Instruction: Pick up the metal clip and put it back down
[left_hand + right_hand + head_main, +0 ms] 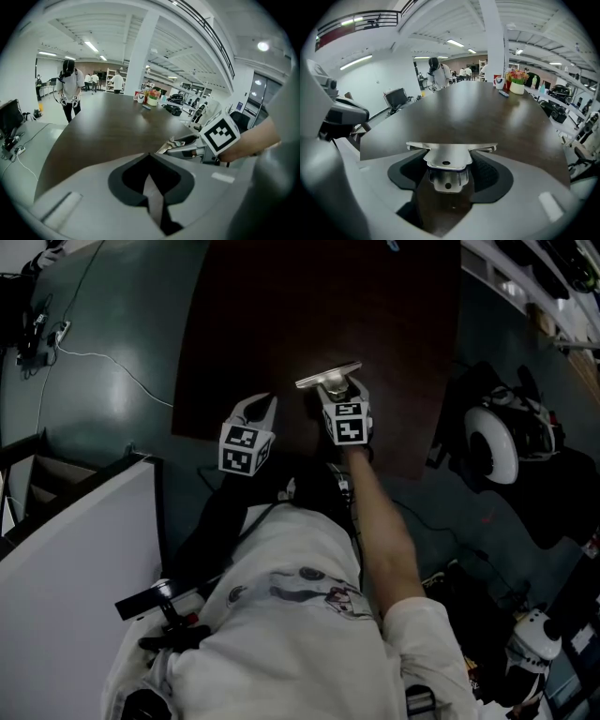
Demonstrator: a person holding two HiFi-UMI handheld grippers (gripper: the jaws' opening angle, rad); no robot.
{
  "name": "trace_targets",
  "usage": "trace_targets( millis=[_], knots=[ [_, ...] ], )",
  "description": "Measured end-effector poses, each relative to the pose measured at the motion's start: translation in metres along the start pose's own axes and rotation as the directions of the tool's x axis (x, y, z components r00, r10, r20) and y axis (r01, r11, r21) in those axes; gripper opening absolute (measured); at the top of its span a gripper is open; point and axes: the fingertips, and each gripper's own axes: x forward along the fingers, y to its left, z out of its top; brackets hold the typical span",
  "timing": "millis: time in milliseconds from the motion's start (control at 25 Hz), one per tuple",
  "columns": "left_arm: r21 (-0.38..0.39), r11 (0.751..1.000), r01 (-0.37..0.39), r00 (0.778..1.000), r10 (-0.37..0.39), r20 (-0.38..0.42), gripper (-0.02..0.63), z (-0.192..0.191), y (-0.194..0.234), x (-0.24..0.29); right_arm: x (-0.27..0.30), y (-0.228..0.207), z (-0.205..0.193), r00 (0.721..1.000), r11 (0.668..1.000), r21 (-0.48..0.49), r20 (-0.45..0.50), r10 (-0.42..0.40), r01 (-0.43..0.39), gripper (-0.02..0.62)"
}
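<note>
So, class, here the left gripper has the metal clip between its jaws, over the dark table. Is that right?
Not quite. It is the right gripper that has the metal clip between its jaws, over the dark table; the right gripper view shows this. In the left gripper view, the left gripper has its jaws together with nothing between them.
</note>
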Motion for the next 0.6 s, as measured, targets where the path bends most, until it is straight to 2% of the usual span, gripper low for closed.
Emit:
trace_targets(
  millis=[240,600],
  knots=[
    [-0.004,1.000,-0.024,0.999,0.024,-0.025,-0.002,-0.009,0.008,-0.008,0.013,0.000,-0.009,1.000,1.000,0.016,-0.019,0.008,-0.008,0.291],
    [-0.031,0.998,-0.057,0.997,0.055,-0.046,-0.002,-0.021,0.019,-0.007,0.019,0.003,-0.020,0.999,1.000,-0.013,-0.039,0.022,-0.022,0.291]
  ],
)
